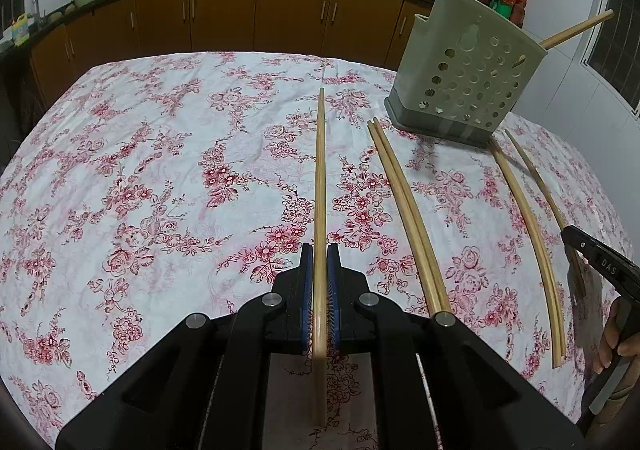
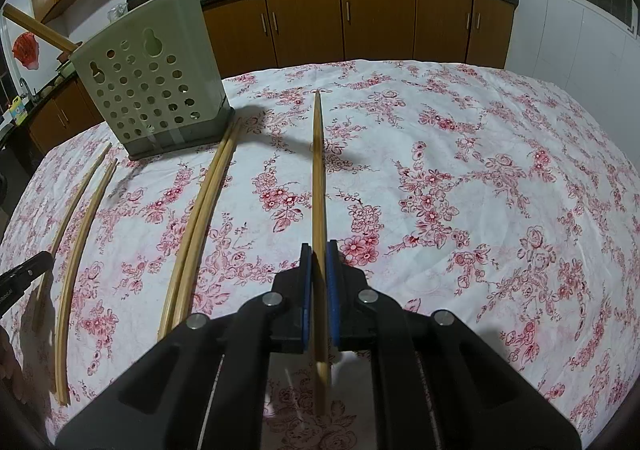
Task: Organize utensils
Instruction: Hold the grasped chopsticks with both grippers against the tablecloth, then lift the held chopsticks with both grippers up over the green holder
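**A:** What have I got in the left gripper (image 1: 320,262)?

**B:** One chopstick (image 1: 320,186), clamped between the blue pads. The jaws are nearly together, with only the stick's width between them. The stick runs straight ahead over the cloth (image 1: 160,178), and its far tip points toward the cabinets (image 1: 224,14).

**A:** And on my right?

**B:** Same picture. The right gripper (image 2: 319,264) is pinched closed on a second chopstick (image 2: 318,178), which also juts forward above the cloth (image 2: 460,170), its back end poking out behind the pads.

**A:** Where is the holder from here?

**B:** In my left view the holder (image 1: 468,78) stands on the table ahead and to the right. It is a perforated green box on a darker base. Several chopsticks already stand in it; one leans out to the side.

**A:** And what is loose on the table?

**B:** A pair (image 1: 408,218) lies side by side, touching, just right of the left gripper, with far ends near the holder's base. Farther right lie two more sticks (image 1: 532,234), apart at the far ends and close at the near ends. In the right view the pair (image 2: 200,226) lies left of my held stick, and the holder (image 2: 156,78) is ahead on the left.

**A:** Can I see the other gripper?

**B:** Only an edge of it, at the right rim of the left view, with fingers (image 1: 612,350) wrapped around its handle.
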